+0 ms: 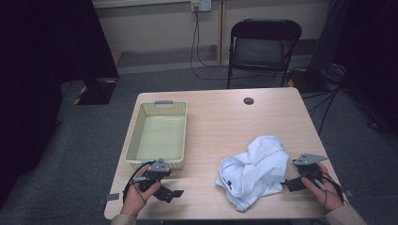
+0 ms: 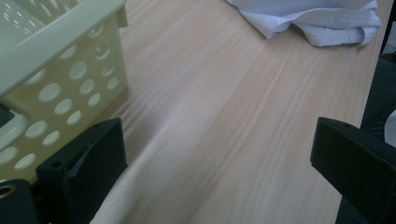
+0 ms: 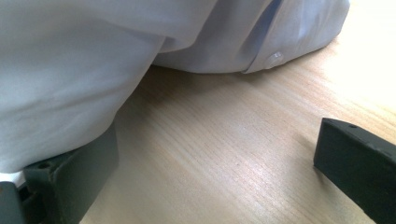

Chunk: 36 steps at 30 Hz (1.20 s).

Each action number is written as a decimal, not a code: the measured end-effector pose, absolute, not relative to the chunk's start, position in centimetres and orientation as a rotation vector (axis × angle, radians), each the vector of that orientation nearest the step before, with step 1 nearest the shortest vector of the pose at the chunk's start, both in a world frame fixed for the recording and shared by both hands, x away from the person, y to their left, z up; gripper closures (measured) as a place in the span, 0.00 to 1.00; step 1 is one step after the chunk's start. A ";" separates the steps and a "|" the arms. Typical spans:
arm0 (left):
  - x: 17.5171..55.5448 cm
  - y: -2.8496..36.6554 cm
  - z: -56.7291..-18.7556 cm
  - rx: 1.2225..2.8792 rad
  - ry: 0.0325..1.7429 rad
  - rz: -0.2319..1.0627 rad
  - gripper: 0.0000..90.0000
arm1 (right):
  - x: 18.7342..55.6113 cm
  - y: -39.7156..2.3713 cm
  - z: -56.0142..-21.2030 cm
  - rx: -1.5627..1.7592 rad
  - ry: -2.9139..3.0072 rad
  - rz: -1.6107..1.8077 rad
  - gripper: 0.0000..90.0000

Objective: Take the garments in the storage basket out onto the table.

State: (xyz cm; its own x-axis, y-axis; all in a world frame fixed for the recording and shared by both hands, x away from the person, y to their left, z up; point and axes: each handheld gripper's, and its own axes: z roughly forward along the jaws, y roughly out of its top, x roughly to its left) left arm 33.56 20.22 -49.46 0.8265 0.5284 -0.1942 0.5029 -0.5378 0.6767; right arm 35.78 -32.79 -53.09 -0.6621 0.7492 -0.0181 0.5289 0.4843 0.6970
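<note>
While reaching for the crumpled white shirt [image 1: 256, 169] at the near right of the wooden table [image 1: 220, 117], right gripper [image 1: 292, 182] at the garment's right edge, jaws spread wide and holding nothing, one jaw tucked under a fold of cloth, the other out on bare wood. Best done, by judgement, by sliding further in so a thick fold sits between both jaws before closing, avoiding a thin single layer that could slip free. Worth watching: a small button [image 3: 274, 58] near the hem, hard and likely to skid under a jaw. Left gripper [image 1: 166, 190] near the front edge, jaws also wide apart and empty, pointing toward the shirt, just beside the near wall of a pale yellow perforated basket [image 1: 157, 161]. Basket empty, well apart from the shirt, bare tabletop between. Beyond the table, a black folding chair [image 1: 263, 47] and loose cables [image 1: 197, 51] on the grey floor.
</note>
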 end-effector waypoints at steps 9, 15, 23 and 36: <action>33.5 21.2 -49.8 2.244 0.778 0.054 0.03 | 35.8 -32.8 -53.1 1.077 2.414 0.969 0.00; 33.5 21.6 -50.0 2.244 0.785 0.063 0.03 | 35.8 -32.8 -53.1 1.078 2.414 0.969 0.00; 33.4 22.3 -50.2 2.244 0.802 0.062 0.03 | 35.8 -32.8 -53.1 1.078 2.414 0.969 0.00; 33.4 23.5 -51.1 2.255 0.846 0.072 0.03 | 35.8 -32.8 -53.1 1.077 2.414 0.969 0.00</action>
